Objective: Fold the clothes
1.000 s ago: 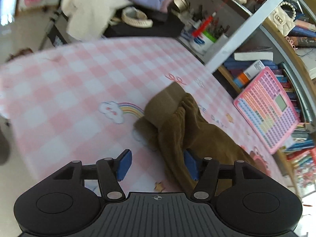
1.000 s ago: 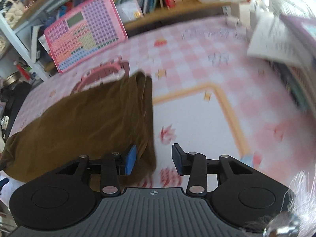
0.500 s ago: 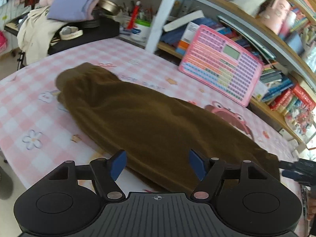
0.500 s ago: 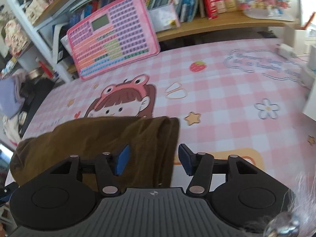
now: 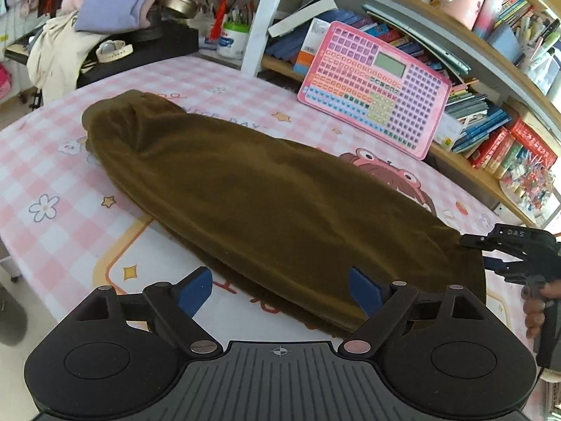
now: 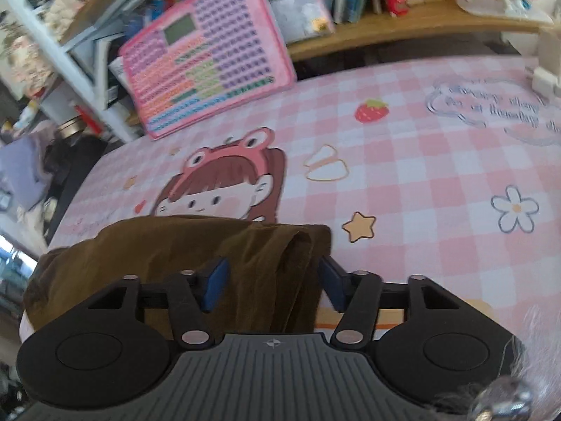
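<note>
So the brown garment (image 5: 266, 189) is laid out long and flat across the pink checked table cover (image 5: 52, 161), which I'd guess is deliberate: stretched into one strip like that, it's set up for an end-to-end fold. One end bunches up on the side of the cloth away from the pink keyboard toy (image 5: 375, 84), towards the black side table, and the other end runs out past the frog-hat cartoon girl (image 6: 224, 182) printed on the cover. The toy itself leans on the shelf just behind the garment's far edge, not touching it.

Left gripper (image 5: 280, 287) hangs over the near long edge of the garment, about midway along. Its jaws are wide apart and opening further, with nothing pinched. The cloth just lies under and between the blue pads, which aren't pressing on it.

Right gripper (image 6: 270, 280) is at the garment's end on the side farther along the table from the toy. The layered end of the fabric sits right between its jaws, which are closing. There's a visible gap on the right-hand pad, so I wouldn't call it a grip yet. From the left view you can see it poking in at that same end, with the person's fingers (image 5: 533, 301) on the handle.

My read: right takes the end, left is free to pin or pick a spot.
</note>
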{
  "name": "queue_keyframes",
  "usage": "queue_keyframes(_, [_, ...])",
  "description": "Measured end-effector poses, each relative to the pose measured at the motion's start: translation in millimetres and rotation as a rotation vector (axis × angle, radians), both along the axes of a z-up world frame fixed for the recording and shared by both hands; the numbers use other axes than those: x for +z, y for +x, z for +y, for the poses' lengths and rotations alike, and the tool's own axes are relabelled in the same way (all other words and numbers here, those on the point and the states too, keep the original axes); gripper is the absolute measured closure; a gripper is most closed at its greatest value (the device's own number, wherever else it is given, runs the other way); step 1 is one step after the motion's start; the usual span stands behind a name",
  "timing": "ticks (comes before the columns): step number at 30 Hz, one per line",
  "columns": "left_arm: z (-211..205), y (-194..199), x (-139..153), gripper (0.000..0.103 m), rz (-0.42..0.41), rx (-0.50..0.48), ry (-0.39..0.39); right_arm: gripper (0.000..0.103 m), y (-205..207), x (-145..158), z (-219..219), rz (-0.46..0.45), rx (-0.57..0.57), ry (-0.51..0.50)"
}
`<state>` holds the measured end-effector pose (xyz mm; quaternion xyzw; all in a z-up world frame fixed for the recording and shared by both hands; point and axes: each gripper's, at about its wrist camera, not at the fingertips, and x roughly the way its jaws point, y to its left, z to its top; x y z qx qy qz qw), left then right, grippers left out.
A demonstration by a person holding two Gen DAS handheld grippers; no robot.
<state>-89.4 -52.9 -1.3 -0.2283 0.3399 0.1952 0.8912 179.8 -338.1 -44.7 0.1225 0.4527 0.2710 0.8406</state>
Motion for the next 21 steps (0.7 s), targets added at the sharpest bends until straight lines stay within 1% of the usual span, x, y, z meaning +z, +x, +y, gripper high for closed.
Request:
queue_keyframes(1, [0, 0, 1, 0.016, -0.004, 0.003, 0.004, 0.07, 3, -2, 1, 0.009, -0.01, 0.001])
queue_keyframes(2, [0, 1, 3, 0.016, -0.009, 0.005, 0.008, 0.089, 4, -2, 1, 0.012, -0.018, 0.0])
queue_keyframes(3, [0, 1, 5, 0.016, -0.014, 0.006, 0.012, 0.094, 3, 1, 1, 0.001, -0.017, 0.005])
queue_keyframes(6, [-2, 2, 6, 0.016, -0.025, 0.008, 0.013, 0.094, -13, 28, -4, -0.142, 0.046, 0.053])
queue_keyframes(8, [-4, 5, 3, 0.016, -0.009, 0.002, 0.001, 0.094, -6, 21, -2, -0.133, 0.018, -0.008])
queue_keyframes(10, [-7, 8, 1, 0.016, 0.003, -0.016, 0.002, 0.093, 10, -3, -2, -0.059, -0.005, -0.043])
queue_keyframes(11, [-9, 9, 0, 0.016, 0.007, -0.023, 0.004, 0.087, 15, -11, -2, -0.042, -0.016, -0.059])
queue_keyframes(12, [-10, 9, 0, 0.016, 0.009, -0.027, 0.004, 0.08, 16, -10, -1, -0.069, -0.025, -0.076])
queue_keyframes(13, [-10, 9, 0, 0.016, 0.007, -0.027, 0.003, 0.069, 15, -7, -1, -0.079, -0.035, -0.102])
queue_keyframes(15, [-7, 7, -1, 0.016, -0.001, -0.015, -0.005, 0.068, 6, 4, -9, -0.119, -0.051, -0.1])
queue_keyframes(16, [-6, 6, -2, 0.016, -0.004, -0.008, -0.011, 0.068, -1, 8, -13, -0.125, -0.039, -0.096])
queue_keyframes(20, [2, 4, -8, 0.016, -0.011, 0.029, -0.044, 0.07, -48, 22, -25, -0.159, 0.069, -0.08])
queue_keyframes(21, [4, 4, -9, 0.016, -0.013, 0.036, -0.052, 0.073, -61, 25, -26, -0.168, 0.099, -0.078])
